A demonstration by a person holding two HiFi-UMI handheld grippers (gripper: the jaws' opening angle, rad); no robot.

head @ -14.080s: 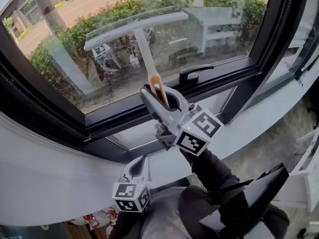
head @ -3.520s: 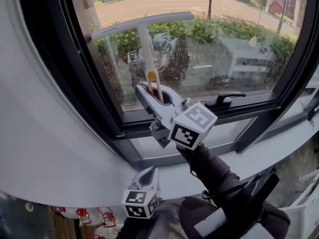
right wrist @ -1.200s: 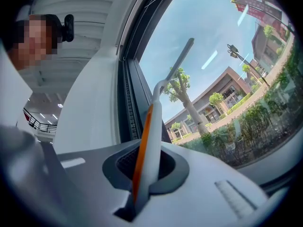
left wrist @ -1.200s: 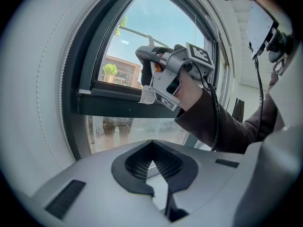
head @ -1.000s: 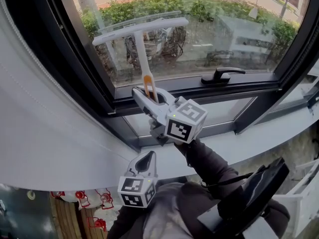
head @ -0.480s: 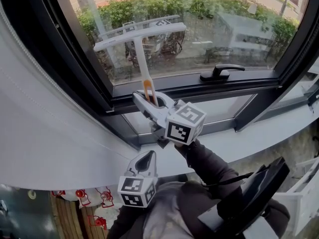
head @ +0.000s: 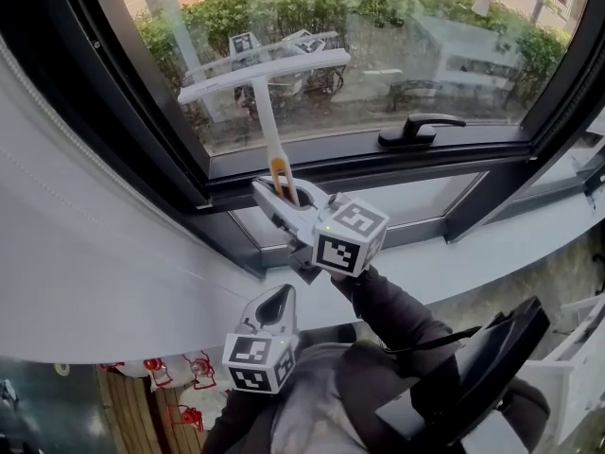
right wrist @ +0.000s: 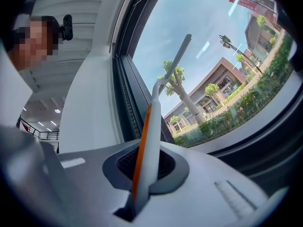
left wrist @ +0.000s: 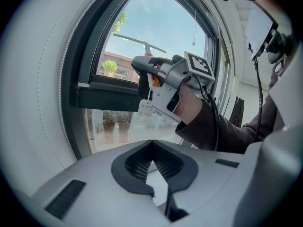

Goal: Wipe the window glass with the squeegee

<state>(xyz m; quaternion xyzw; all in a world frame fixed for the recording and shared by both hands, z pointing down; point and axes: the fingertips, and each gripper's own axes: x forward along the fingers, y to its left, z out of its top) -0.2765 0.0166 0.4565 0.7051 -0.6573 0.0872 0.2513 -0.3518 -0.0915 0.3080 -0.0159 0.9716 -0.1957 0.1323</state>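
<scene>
While the white T-shaped squeegee [head: 267, 97] stands against the window glass [head: 425, 45], the right tongs [head: 281, 193] are clamped on the lower end of its handle, where an orange strip runs along the white plastic. The right gripper view shows the handle pinched between the two dark pads and rising away toward the pane. The squeegee's long blade lies across the lower left part of the glass, close to the dark upright of the window frame [head: 142, 93]. Its right end sits a little higher than its left. A faint reflection of the blade shows just above it in the pane. The handle runs down from the middle of the blade to the tongs, which sit just above the frame's bottom rail. A black latch handle [head: 421, 128] is mounted on that rail, to the right of the tongs and apart from them.

The left tongs [head: 280, 298] are held low, near the person's body and below the white window sill [head: 510, 239], well apart from the squeegee. Their jaws are together with nothing between them. A dark sleeve [head: 397, 315] leads back from the right tongs. Beyond the glass are a green hedge and a paved street.
</scene>
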